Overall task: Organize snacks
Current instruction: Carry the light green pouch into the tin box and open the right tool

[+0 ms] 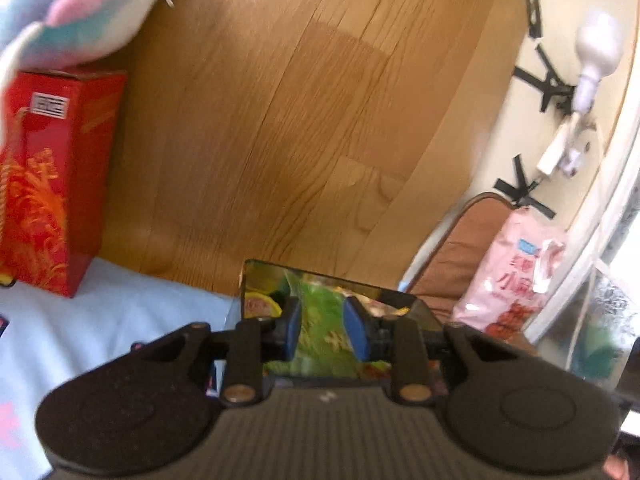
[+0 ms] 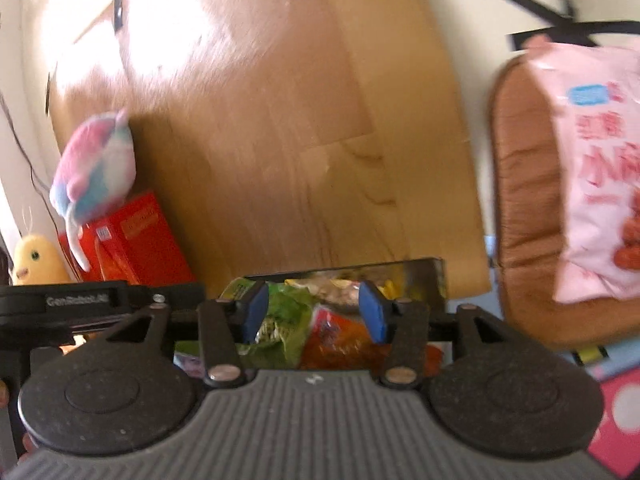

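A dark shiny tray (image 1: 420, 308) holds snack packets on the pale blue bedsheet. In the left wrist view my left gripper (image 1: 322, 330) hangs over it with its blue pads apart around a green packet (image 1: 320, 320), not clearly pinching it. In the right wrist view my right gripper (image 2: 314, 314) is open above the same tray (image 2: 432, 276), over a green packet (image 2: 288, 316) and an orange-red packet (image 2: 344, 340). A large pink snack bag (image 2: 596, 184) leans on a brown cushion (image 2: 520, 200) to the right; it also shows in the left wrist view (image 1: 516, 272).
A wooden headboard (image 1: 304, 120) rises behind the tray. A red box (image 1: 52, 184) stands at the left with a pastel plush toy (image 1: 76, 12) on top. A yellow plush (image 2: 36, 260) sits far left. A lamp (image 1: 596, 56) and cables hang on the wall.
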A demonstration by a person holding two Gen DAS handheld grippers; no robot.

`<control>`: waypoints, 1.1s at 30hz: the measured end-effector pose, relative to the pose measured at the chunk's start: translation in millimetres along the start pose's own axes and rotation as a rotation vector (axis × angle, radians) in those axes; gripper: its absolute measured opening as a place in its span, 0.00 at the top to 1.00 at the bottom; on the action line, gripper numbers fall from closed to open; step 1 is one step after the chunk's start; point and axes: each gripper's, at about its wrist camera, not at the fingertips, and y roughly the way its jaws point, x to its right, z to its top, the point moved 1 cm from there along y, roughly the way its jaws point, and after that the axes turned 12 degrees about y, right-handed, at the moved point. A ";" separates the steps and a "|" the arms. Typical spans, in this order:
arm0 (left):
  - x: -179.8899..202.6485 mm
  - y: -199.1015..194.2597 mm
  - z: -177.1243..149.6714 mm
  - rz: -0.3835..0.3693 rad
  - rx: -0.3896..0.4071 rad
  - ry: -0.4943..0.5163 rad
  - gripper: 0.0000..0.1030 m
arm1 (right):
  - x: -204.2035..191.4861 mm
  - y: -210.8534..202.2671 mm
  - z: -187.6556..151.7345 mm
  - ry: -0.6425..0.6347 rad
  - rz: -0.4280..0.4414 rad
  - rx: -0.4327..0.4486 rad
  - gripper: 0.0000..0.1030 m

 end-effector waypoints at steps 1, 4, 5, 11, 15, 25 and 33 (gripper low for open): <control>3.4 -9.1 -3.2 0.008 0.001 0.007 0.76 | 2.3 -10.4 -3.9 0.017 0.002 0.006 0.49; 20.8 -35.4 -19.6 0.043 -0.002 0.049 0.61 | 4.0 -40.9 -24.1 0.043 -0.001 0.010 0.49; 27.7 -44.3 -28.1 0.060 -0.008 0.065 0.52 | 5.4 -51.4 -33.4 0.052 -0.013 0.006 0.47; 54.7 -79.8 -72.2 0.165 -0.080 0.115 0.21 | 9.4 -92.1 -88.7 0.156 -0.104 -0.019 0.22; 64.1 -98.4 -94.3 0.235 -0.108 0.131 0.00 | 3.0 -104.9 -110.1 0.119 -0.152 -0.067 0.20; 74.8 -115.0 -112.1 0.324 -0.153 0.179 0.00 | -4.5 -112.7 -137.7 0.008 -0.228 -0.056 0.09; 80.8 -112.0 -117.3 0.391 -0.153 0.247 0.00 | -0.5 -115.4 -137.2 0.058 -0.197 -0.060 0.08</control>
